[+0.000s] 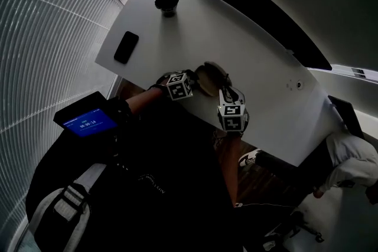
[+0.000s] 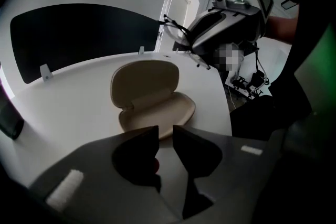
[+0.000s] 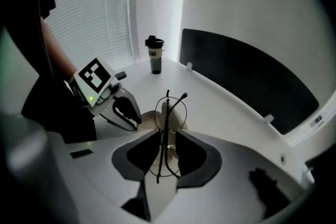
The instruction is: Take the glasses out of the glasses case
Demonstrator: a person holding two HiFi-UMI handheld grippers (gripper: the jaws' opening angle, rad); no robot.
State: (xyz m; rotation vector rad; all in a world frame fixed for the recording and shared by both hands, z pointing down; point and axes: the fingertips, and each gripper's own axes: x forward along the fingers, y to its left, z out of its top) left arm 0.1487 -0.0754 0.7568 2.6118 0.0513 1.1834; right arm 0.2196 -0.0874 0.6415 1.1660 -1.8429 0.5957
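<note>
Seen in the head view only: a phone point(image 1: 126, 47) lying flat at the upper left of the white table point(image 1: 248, 62). A small screen lit blue point(image 1: 87, 120) is at the left, off the table. A grey strap point(image 1: 66, 209) is at the lower left, and a second person in pale clothing point(image 1: 353, 161) at the lower right. The glasses are too small to make out in this view; both gripper views show them.

Entry, left gripper point(image 2: 165, 131): the jaws stand a slim gap apart, with nothing seen between them. The glasses case point(image 2: 152, 97) is beige and open, with its lid standing up at the back. Its near rim sits right at the jaw tips; contact is unclear. Only the left gripper view looks into the lower shell.

Entry, right gripper point(image 3: 167, 131): the jaws are closed on the glasses point(image 3: 165, 118), a thin dark wire frame held upright and edge-on, partly above the tips and partly below. In the left gripper view this gripper sits at the upper right, raised off the table. The glasses stick out to its left, clear of the case. In the right gripper view the case shows just behind the glasses, with the left gripper to its left.

Surface and room: the table is white with a curved edge. A dark bottle point(image 3: 155, 55) stands at its far end. A long black panel point(image 3: 247, 76) stands along the far edge. Blinds point(image 3: 89, 18) cover the window at the left. The walls are pale.
</note>
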